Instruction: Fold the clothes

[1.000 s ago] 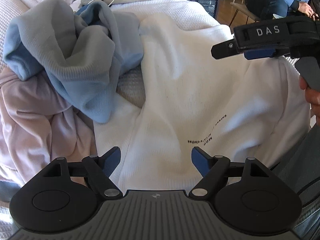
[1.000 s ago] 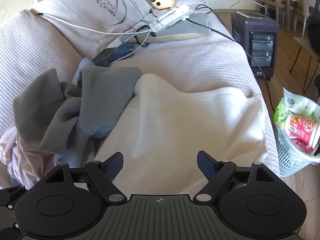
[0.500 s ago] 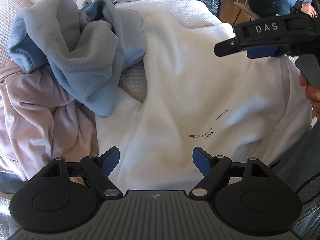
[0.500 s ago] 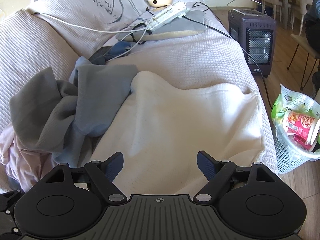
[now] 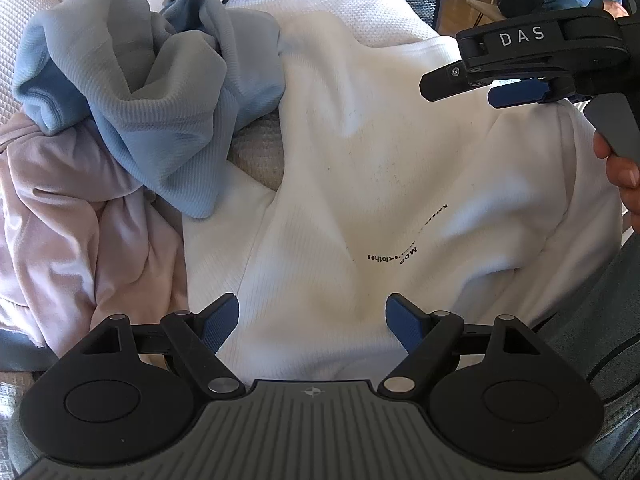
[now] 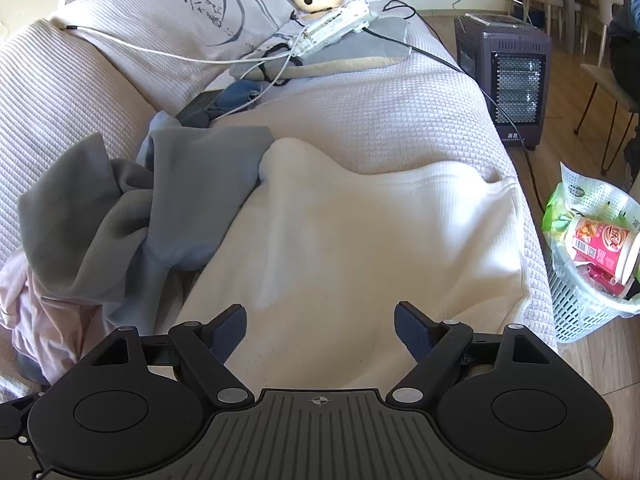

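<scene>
- At the far left of the sofa lies a crumpled pink garment, bunched and not yet dealt with.
- Just right of it, partly over it, a blue-grey sweatshirt sits in a heap; its edge touches the far left corner of the white top.
- The left gripper hangs over the near hem of the white top, its fingers well apart with nothing between them; the pads are clear of the cloth as far as can be told.
- The white top, the garment in hand, lies spread across the seat of the sofa, fairly flat, with small black lettering near its near edge and shallow creases across the middle.
- The right gripper is above the right part of the same top, fingers likewise wide apart and empty; in the left wrist view it shows side-on at the upper right, with a hand on its handle.
- Further right, off the sofa, stand a heater and a waste basket on the floor.
- Judgement: the top looks laid out and ready, so the step is the start of the fold. The next move calls for each gripper to come down on an edge or sleeve, pinch one layer cleanly, and carry it toward the middle without dragging in the blue-grey sweatshirt.
</scene>
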Demonstrator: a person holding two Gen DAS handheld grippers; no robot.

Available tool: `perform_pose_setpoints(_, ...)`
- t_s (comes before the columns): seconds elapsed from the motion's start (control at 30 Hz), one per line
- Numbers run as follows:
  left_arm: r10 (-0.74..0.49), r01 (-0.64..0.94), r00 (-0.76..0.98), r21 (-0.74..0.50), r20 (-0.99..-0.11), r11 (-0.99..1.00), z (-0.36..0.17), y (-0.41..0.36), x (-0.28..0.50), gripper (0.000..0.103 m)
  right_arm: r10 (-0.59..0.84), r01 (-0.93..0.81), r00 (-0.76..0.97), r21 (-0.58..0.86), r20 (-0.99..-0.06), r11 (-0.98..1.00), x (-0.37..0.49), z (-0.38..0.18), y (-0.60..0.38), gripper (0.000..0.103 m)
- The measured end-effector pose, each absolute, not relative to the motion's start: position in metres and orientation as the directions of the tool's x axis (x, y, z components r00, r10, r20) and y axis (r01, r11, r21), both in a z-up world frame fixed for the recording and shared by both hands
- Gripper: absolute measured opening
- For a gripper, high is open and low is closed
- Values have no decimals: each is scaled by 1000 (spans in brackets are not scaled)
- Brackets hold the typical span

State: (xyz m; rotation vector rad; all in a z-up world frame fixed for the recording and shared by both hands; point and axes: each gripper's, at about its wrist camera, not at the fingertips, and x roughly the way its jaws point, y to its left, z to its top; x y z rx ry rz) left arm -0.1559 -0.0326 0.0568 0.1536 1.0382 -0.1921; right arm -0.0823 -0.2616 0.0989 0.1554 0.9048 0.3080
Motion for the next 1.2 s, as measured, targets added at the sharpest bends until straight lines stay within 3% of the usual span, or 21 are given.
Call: perform_pose_setpoints(1.2, -82, 240, 484, 43, -871, 970, 53, -39, -156, 80, 323, -188, 566, 263, -758, 946, -82, 95, -261, 85)
